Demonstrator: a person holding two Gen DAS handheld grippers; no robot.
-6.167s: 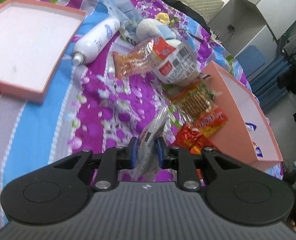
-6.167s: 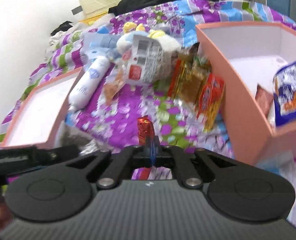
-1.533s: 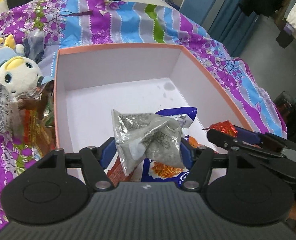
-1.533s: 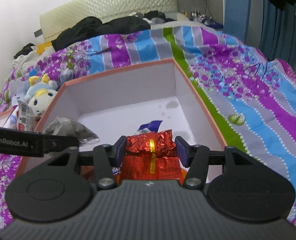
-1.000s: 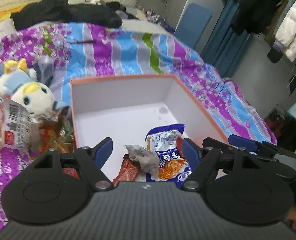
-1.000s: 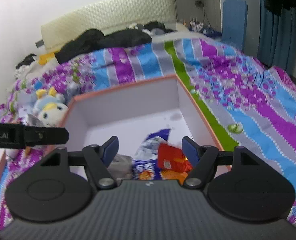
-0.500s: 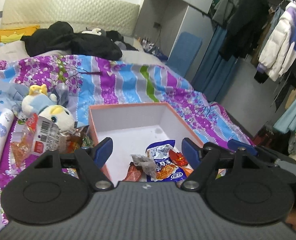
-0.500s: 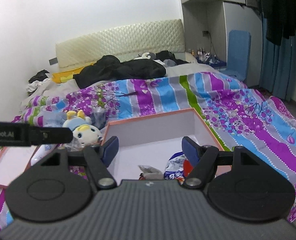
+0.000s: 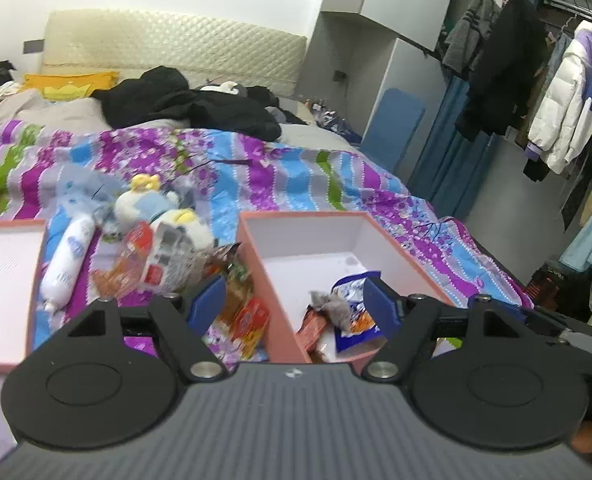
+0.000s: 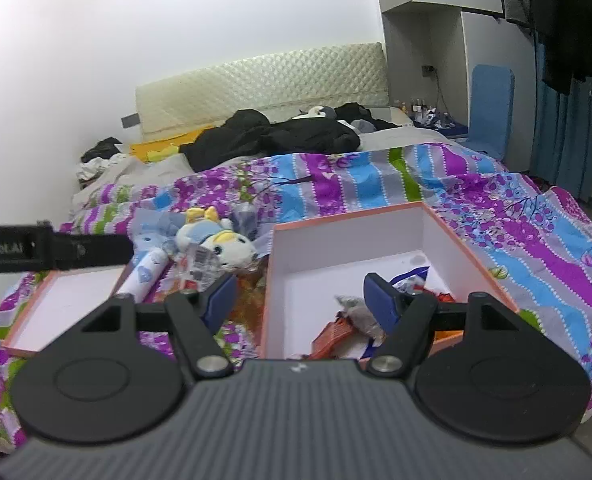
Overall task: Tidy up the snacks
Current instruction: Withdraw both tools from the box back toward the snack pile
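Observation:
The pink box [image 9: 300, 216] with a white inside stands on the bed. In it lie a grey packet [image 9: 330, 304], a blue-and-white packet [image 9: 352, 292] and an orange packet [image 9: 312, 326]. My left gripper [image 9: 293, 304] hangs open and empty above the box's near-left corner. In the right wrist view the box [image 10: 348, 220] also holds a red packet [image 10: 444, 298] beside the grey packet [image 10: 356, 312]. My right gripper [image 10: 300, 300] is open and empty, back from the box's near wall. More snack packets [image 9: 247, 316] lie just left of the box.
Left of the box lie a clear packet with a red label [image 9: 151, 260], a plush toy [image 9: 167, 208], a white bottle [image 9: 67, 256] and the flat pink lid [image 9: 3, 272]. Black clothes [image 10: 271, 136] are heaped near the headboard. Coats [image 9: 568, 100] hang at the right.
Both grippers, earlier shut on the grey and red packets, opened over the box and left them inside. Since then both have drawn back and risen, and the left one has shifted left.

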